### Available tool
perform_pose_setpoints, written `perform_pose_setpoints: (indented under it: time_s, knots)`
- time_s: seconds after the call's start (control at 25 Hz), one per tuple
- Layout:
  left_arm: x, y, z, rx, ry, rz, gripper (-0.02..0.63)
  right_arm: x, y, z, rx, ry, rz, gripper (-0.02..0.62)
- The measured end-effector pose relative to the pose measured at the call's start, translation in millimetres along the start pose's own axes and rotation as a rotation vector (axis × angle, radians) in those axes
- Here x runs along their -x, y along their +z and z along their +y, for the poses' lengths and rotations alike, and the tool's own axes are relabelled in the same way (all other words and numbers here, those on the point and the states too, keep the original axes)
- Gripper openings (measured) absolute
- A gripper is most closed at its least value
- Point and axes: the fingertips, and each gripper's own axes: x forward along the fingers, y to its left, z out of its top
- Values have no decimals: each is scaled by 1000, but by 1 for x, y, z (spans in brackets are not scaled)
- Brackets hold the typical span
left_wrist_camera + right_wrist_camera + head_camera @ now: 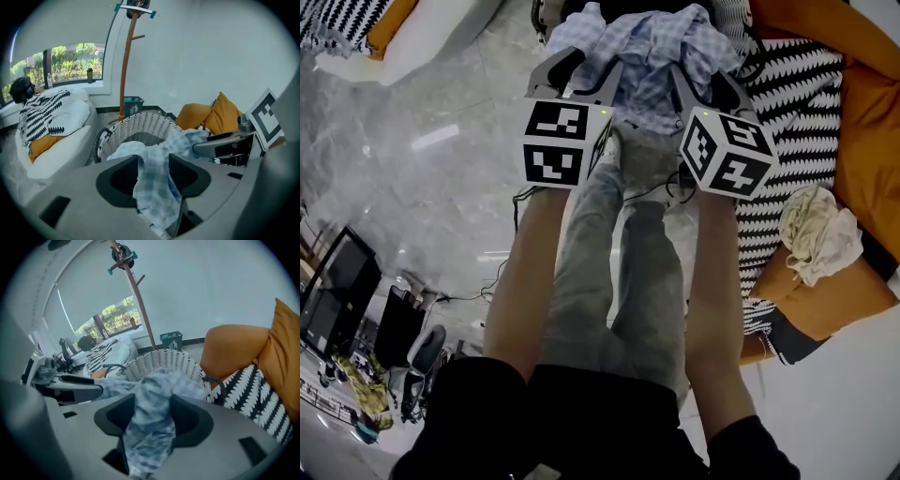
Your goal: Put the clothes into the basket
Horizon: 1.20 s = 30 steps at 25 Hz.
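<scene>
Blue-white checked shirt (154, 197): crumpled, hangs loose betw. parted jaws of left gripper (153, 161) & right gripper (152, 401), bunched over basket mouth. Basket (140, 124): round white wicker, black handles, upright on floor. Cream garment (818, 234): crumpled on orange cushion (839, 300).

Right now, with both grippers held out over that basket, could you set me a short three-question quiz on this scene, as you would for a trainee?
1. What lies between the open jaws of the left gripper? A) the pale blue checked cloth garment B) a yellow towel C) nothing
2. True or false: nothing lies between the jaws of the right gripper.
3. Which colour is the cushion under the crumpled cream cloth?
Key: 1 A; 2 false, the checked garment hangs there too; 3 orange.
</scene>
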Motion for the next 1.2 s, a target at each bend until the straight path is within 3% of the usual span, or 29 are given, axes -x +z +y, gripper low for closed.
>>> perform_pose_setpoints:
  time_s: [0.32,0.4,0.52,0.64,1.0,1.2]
  knots:
    - [-1,-6,-5,5,-13,9,186,20,-13,-30,-68,-75,-10,215]
    - [-1,-5,-11,-1,-28,5,165,26,-17,-35,-84,-89,-22,170]
    - [0,-2,-21,-9,-41,-6,75,38,-22,-41,-106,-109,-42,98]
    - [2,-3,-33,-19,-44,-7,50,52,-31,-46,-150,-121,-62,57]
    - [-1,-12,-105,-106,-151,15,20,105,-71,-75,-269,-129,-108,23]
    - [-7,-26,-154,-165,-226,46,14,143,-96,-102,-320,-174,-158,17]
